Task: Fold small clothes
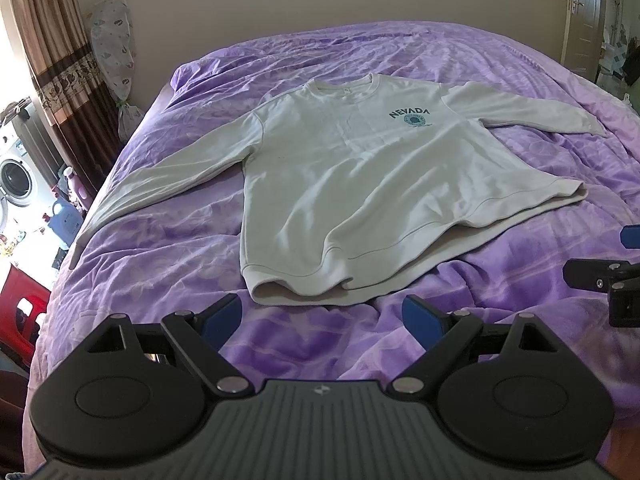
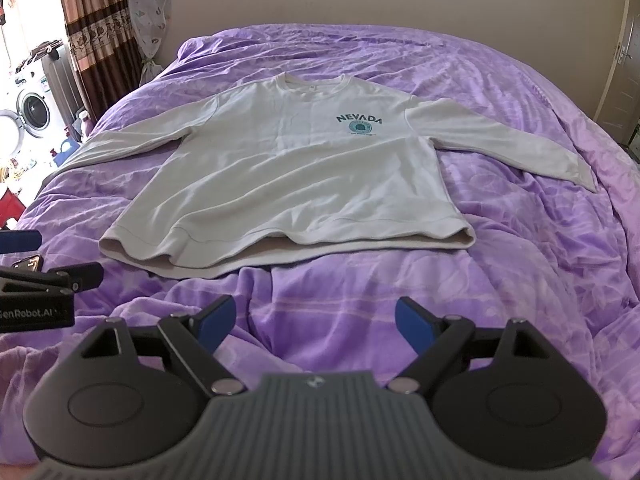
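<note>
With both my left gripper (image 1: 321,320) and right gripper (image 2: 314,318) spread wide and empty just short of the hem, the sweatshirt (image 1: 352,176) lies flat mid-bed (image 1: 160,248), so I should pinch each sleeve cleanly.

two wrist fisheyes, side by side at the foot of the bed, both facing the headboard wall

the left wrist view looks forward along its own black two-finger left gripper with blue pads (image 1: 321,322), low over the rumpled purple bedspread (image 1: 160,248), with the cream long-sleeved "nevada" sweatshirt (image 1: 360,176) near and right of centre. the right wrist view looks the same way past the matching black right gripper (image 2: 314,320), and the sweatshirt (image 2: 288,172) sits left of centre. both share the bedspread (image 2: 500,240), the sweatshirt, the brown patterned curtain (image 1: 60,72) (image 2: 96,28) and the white front-loading washing machine (image 1: 16,180) (image 2: 32,108). each view catches the other gripper at its inner edge: right (image 1: 612,276), left (image 2: 36,276).
</note>
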{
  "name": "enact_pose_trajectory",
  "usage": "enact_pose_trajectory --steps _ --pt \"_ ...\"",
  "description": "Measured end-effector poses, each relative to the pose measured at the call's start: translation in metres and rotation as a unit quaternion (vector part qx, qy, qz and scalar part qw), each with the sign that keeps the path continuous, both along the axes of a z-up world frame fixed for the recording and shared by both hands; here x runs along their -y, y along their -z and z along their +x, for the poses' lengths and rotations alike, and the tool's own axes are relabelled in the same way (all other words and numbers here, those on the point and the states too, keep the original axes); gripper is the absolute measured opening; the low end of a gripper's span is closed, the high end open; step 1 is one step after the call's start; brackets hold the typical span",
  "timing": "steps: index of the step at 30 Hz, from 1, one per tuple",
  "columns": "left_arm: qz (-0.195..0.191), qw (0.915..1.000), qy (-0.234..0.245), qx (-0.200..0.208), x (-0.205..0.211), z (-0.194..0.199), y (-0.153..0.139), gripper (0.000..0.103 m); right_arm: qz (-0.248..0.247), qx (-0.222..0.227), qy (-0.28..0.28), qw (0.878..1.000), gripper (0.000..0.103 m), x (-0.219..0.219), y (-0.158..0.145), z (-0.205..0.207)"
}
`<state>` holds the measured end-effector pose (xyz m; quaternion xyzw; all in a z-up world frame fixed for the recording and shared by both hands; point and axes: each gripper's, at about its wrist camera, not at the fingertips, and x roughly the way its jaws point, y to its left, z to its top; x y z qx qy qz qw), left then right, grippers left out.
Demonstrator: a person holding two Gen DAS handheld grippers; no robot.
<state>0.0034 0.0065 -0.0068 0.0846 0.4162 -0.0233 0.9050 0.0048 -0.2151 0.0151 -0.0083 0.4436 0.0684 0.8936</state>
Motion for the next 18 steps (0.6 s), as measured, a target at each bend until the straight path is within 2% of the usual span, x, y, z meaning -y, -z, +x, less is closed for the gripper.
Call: enact_pose_trajectory --steps 18 --pt "0.001 1.0 0.001 -0.001 0.0001 0.0002 0.0004 0.103 0.002 -0.003 0.001 1.0 0.083 0.0021 0.003 0.0001"
